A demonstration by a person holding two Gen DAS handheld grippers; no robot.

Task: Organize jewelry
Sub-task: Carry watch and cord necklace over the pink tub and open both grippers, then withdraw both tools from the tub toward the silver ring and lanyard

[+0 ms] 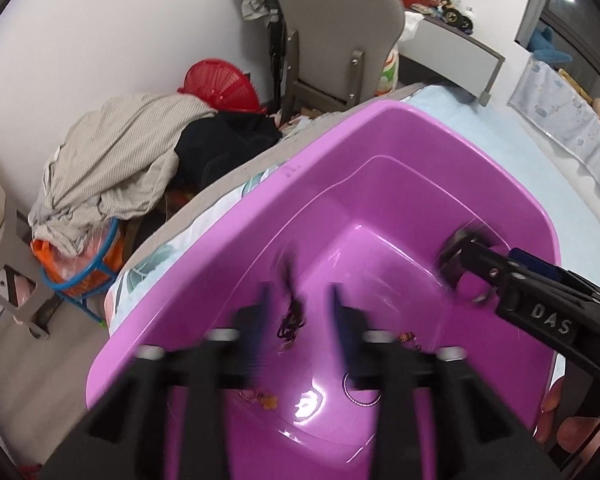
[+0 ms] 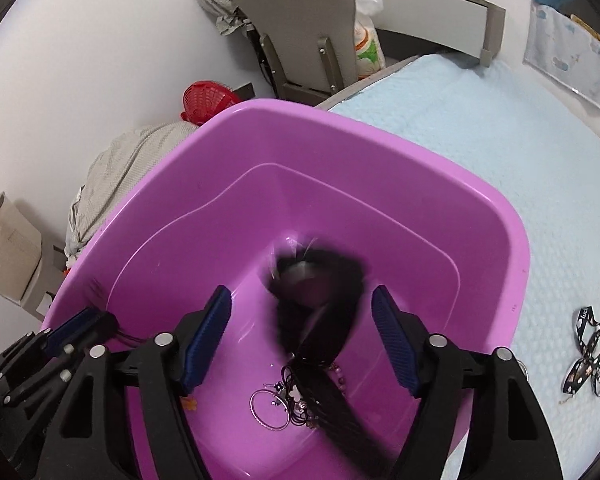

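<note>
Both grippers hang over the purple tub [image 2: 380, 152], right gripper [image 2: 300, 344] released with a blurred black furry piece [image 2: 320, 280] loose between its spread fingers, long axis running to lower right, left gripper [image 1: 298, 304] released above a dark tangle [image 1: 290, 318] at centre.

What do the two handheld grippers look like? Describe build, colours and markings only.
Both are matte black plastic with angular, ribbed finger arms. The right gripper has ridged dark blue pads and round silver pivot bolts. The left gripper has the same blue pads. Raised letters "DAS" mark the right gripper's body.
</note>
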